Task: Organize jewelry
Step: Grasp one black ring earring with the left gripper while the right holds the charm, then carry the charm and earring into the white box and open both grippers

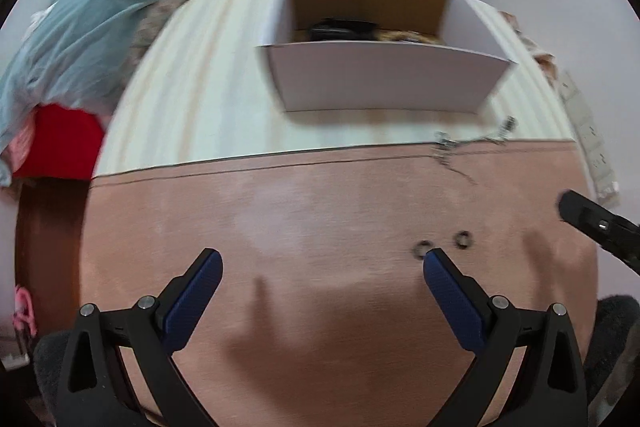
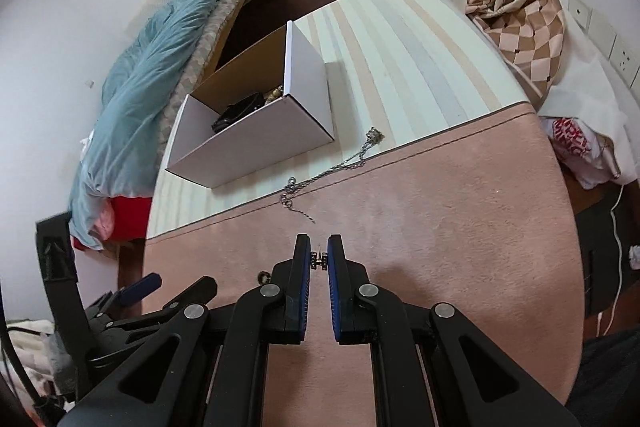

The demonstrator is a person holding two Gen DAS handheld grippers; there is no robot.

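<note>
My left gripper [image 1: 322, 261] is open and empty above the pink cloth. Two small rings [image 1: 463, 239] lie just beyond its right finger. My right gripper [image 2: 319, 253] is shut on a small earring [image 2: 320, 261] held between its blue pads. A silver chain necklace [image 2: 340, 165] lies across the edge between the pink and striped cloth; it also shows in the left wrist view [image 1: 472, 143]. A white cardboard box [image 2: 256, 131] stands open on the striped cloth, with a black item and gold pieces inside; it also shows in the left wrist view [image 1: 384, 79].
A blue quilt [image 2: 152, 75] lies on a bed at left. A checkered cloth [image 2: 516, 27] is heaped at the table's far right. Wall sockets [image 2: 624, 59] are on the right wall. The right gripper's tip [image 1: 588, 219] enters the left view at right.
</note>
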